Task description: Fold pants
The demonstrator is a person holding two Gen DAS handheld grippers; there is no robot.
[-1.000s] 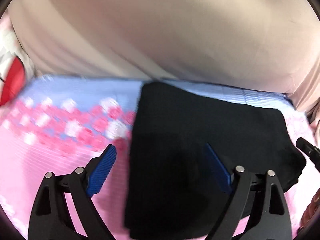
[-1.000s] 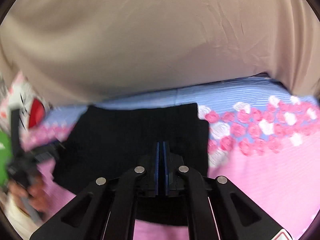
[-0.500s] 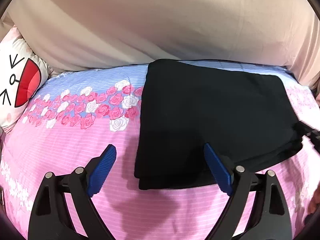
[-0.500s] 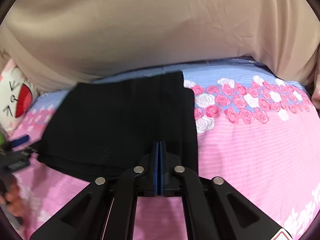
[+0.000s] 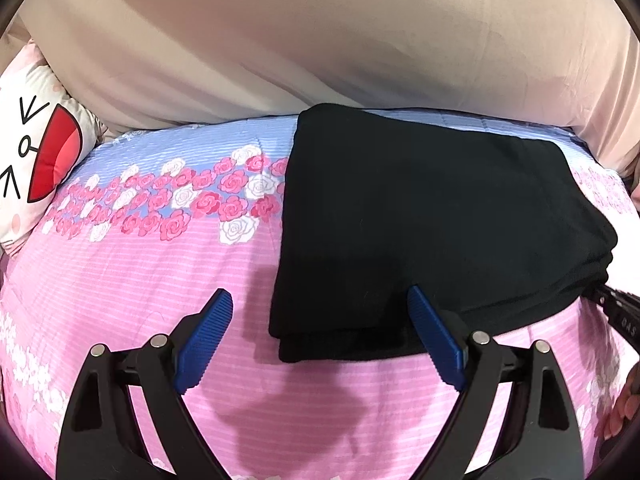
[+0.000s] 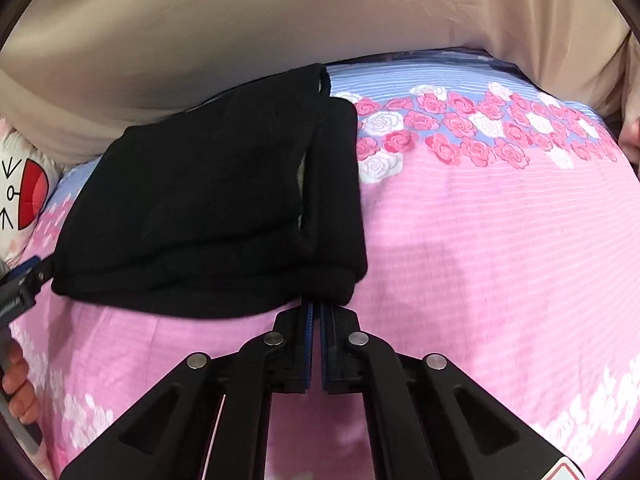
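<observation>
Pants: black pants (image 5: 432,224), folded into a thick, roughly rectangular stack of several layers, lying flat on the bed. In the left wrist view they fill the middle and the 2 o'clock part of the picture; in the right wrist view they sit from the centre out to 9 o'clock.
Pants, edges: the layered near edge faces the left gripper; in the right wrist view a rounded fold runs along the stack's right side.
Left gripper: the left gripper (image 5: 320,334) has its blue pads spread wide with nothing clamped. The near left corner of the pants lies in the gap between them; the right pad overlaps the near edge of the fabric at 5 o'clock, the left pad stands over bare sheet at 7 o'clock.
Right gripper: the right gripper (image 6: 315,312) has its pads pressed together, tips at the near right corner of the pants. Whether cloth is pinched there I cannot tell; the fabric hides the tips.
Bed: bed sheet (image 5: 132,288), pink stripes with a blue band of pink and white roses.
Pillow: white pillow (image 5: 28,168) with a cartoon face, at 9 o'clock in the left wrist view.
Backdrop: beige cloth (image 5: 320,40) across the top, behind the bed.
Person: fingers (image 6: 18,392) around a handle at 8 o'clock in the right wrist view.
</observation>
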